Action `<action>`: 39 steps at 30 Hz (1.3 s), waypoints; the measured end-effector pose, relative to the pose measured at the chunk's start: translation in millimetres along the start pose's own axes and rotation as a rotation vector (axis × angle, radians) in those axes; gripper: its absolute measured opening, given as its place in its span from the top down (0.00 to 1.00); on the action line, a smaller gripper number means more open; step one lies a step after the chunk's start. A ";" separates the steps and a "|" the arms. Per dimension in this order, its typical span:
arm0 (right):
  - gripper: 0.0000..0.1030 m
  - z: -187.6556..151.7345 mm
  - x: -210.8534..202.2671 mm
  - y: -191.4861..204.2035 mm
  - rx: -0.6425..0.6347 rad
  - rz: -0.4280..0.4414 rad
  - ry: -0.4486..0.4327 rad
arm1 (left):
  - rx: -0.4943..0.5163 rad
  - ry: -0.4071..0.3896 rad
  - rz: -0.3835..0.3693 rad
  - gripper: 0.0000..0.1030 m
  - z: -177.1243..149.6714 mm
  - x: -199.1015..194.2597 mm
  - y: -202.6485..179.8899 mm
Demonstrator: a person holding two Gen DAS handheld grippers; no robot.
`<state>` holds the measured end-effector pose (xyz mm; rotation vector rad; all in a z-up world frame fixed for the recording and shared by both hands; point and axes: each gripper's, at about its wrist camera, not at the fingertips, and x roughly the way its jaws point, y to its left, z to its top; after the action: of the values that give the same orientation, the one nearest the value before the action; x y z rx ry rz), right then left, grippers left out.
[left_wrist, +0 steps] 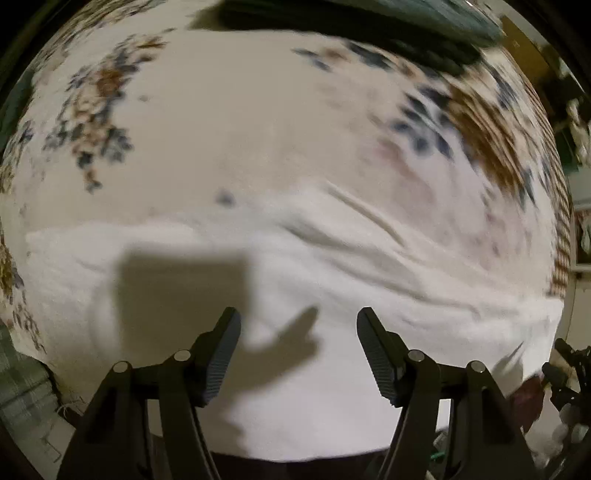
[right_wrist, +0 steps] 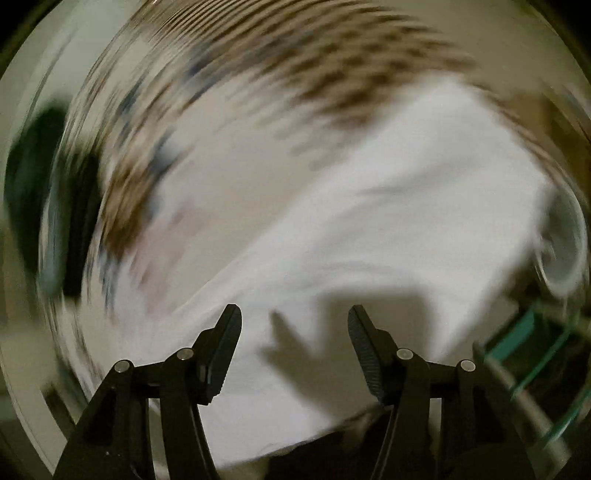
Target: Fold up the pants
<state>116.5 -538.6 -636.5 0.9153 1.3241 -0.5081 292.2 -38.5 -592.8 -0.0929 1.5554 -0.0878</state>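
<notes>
White pants (left_wrist: 280,280) lie spread across a cream bedcover with floral print (left_wrist: 99,107). Wrinkles run across them toward the right. My left gripper (left_wrist: 298,325) is open and empty, hovering above the near part of the pants, casting a shadow on them. In the right wrist view, which is heavily motion-blurred, the same white pants (right_wrist: 388,206) stretch from the lower left to the upper right. My right gripper (right_wrist: 294,321) is open and empty above their near edge.
A dark green cloth (left_wrist: 369,22) lies at the far edge of the bed. The bedcover's brown patterned border (left_wrist: 491,147) runs along the right. Part of another black gripper (left_wrist: 565,373) shows at the right edge. A teal-framed object (right_wrist: 532,354) is beside the bed at right.
</notes>
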 end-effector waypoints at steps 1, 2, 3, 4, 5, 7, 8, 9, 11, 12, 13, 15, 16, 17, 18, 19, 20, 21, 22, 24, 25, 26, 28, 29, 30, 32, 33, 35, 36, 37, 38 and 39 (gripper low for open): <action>0.39 3.9 -5.8 -32.6 0.082 -0.018 -0.039 | 0.023 0.006 0.001 0.38 -4.9 5.0 -12.6; 0.39 9.6 -8.1 -57.1 0.138 -0.022 -0.062 | 0.043 0.015 -0.001 0.38 -11.0 11.6 -27.0; 0.39 19.6 -12.7 -91.4 0.215 -0.011 -0.089 | 0.057 0.028 -0.002 0.38 -19.5 19.0 -41.8; 0.40 25.6 -13.4 -111.4 0.250 -0.005 -0.100 | 0.065 0.035 -0.009 0.38 -26.0 25.7 -52.3; 0.40 34.6 -14.2 -140.4 0.301 -0.007 -0.122 | 0.074 0.037 -0.016 0.38 -29.3 33.3 -62.7; 0.40 51.6 -17.9 -182.9 0.343 0.002 -0.155 | 0.117 0.036 0.014 0.38 -37.1 51.0 -80.4; 0.40 59.5 -16.1 -198.0 0.356 0.005 -0.165 | 0.140 0.057 0.047 0.38 -39.9 65.3 -87.6; 0.40 65.9 -15.1 -210.5 0.360 0.024 -0.162 | 0.147 0.075 0.066 0.38 -39.2 74.9 -90.3; 0.40 67.3 -4.4 -221.8 0.366 0.062 -0.144 | 0.147 0.058 0.075 0.30 -39.8 80.2 -93.5; 0.46 71.1 -0.9 -228.6 0.367 0.064 -0.144 | 0.150 0.057 0.082 0.29 -39.5 81.0 -96.1; 0.52 71.4 2.7 -227.9 0.361 0.069 -0.150 | 0.155 0.059 0.089 0.27 -43.5 82.0 -98.2; 0.86 77.1 10.0 -224.1 0.314 0.090 -0.161 | 0.160 0.064 0.100 0.23 -34.1 86.8 -107.1; 0.86 76.3 11.5 -216.8 0.288 0.084 -0.176 | 0.157 0.066 0.100 0.21 -37.5 86.9 -109.3; 0.89 75.7 10.4 -212.1 0.262 0.073 -0.194 | 0.151 0.069 0.098 0.18 -36.9 88.3 -111.0; 0.90 75.0 9.2 -207.8 0.239 0.061 -0.207 | 0.150 0.072 0.103 0.18 -33.8 91.7 -116.8; 0.90 72.6 5.4 -202.9 0.215 0.048 -0.228 | 0.152 0.079 0.108 0.17 -31.3 93.5 -121.1; 0.90 69.6 -1.0 -199.4 0.198 0.036 -0.248 | 0.151 0.087 0.109 0.17 -29.7 92.7 -123.5; 0.90 66.3 -7.1 -198.2 0.199 0.032 -0.258 | 0.145 0.093 0.105 0.17 -27.0 92.3 -127.0; 0.90 63.6 -12.1 -198.6 0.208 0.033 -0.261 | 0.139 0.097 0.090 0.17 -25.6 91.2 -131.5; 0.90 57.5 -20.5 -204.7 0.241 0.030 -0.257 | 0.149 0.098 0.065 0.17 -19.4 89.3 -137.7; 0.90 56.3 -21.1 -206.7 0.247 0.031 -0.249 | 0.165 0.095 0.067 0.17 -20.6 89.4 -143.5; 0.90 56.4 -16.0 -210.1 0.249 0.029 -0.221 | 0.186 0.097 0.072 0.17 -22.5 92.9 -151.0; 0.89 58.7 -0.9 -220.9 0.273 0.051 -0.152 | 0.197 0.112 0.087 0.16 -24.7 102.7 -158.0; 0.81 59.4 4.7 -228.5 0.305 0.079 -0.125 | 0.198 0.105 0.092 0.14 -25.6 106.8 -161.0; 0.72 57.8 6.5 -237.0 0.339 0.112 -0.115 | 0.197 0.092 0.093 0.11 -25.7 108.4 -163.6; 0.55 52.5 2.3 -247.4 0.372 0.166 -0.135 | 0.196 0.085 0.086 0.06 -30.3 111.6 -165.0; 0.50 47.1 -0.2 -251.9 0.383 0.205 -0.146 | 0.199 0.082 0.083 0.04 -33.0 113.8 -166.3; 0.50 39.6 4.1 -255.0 0.387 0.281 -0.126 | 0.213 0.081 0.081 0.00 -35.1 113.8 -151.0; 0.50 35.3 9.8 -255.3 0.387 0.313 -0.109 | 0.214 0.079 0.073 0.00 -31.7 115.5 -135.0; 0.50 32.1 14.8 -253.9 0.381 0.324 -0.093 | 0.214 0.077 0.070 0.00 -28.5 119.7 -138.4; 0.50 28.9 22.3 -251.2 0.371 0.318 -0.077 | 0.213 0.074 0.071 0.00 -27.6 120.1 -137.8; 0.50 26.5 29.9 -248.2 0.366 0.334 -0.068 | 0.213 0.065 0.071 0.00 -30.3 120.3 -136.4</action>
<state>-53.5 -696.1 -733.8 1.3811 1.0034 -0.5228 263.9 -188.0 -697.0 0.1342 1.6038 -0.2015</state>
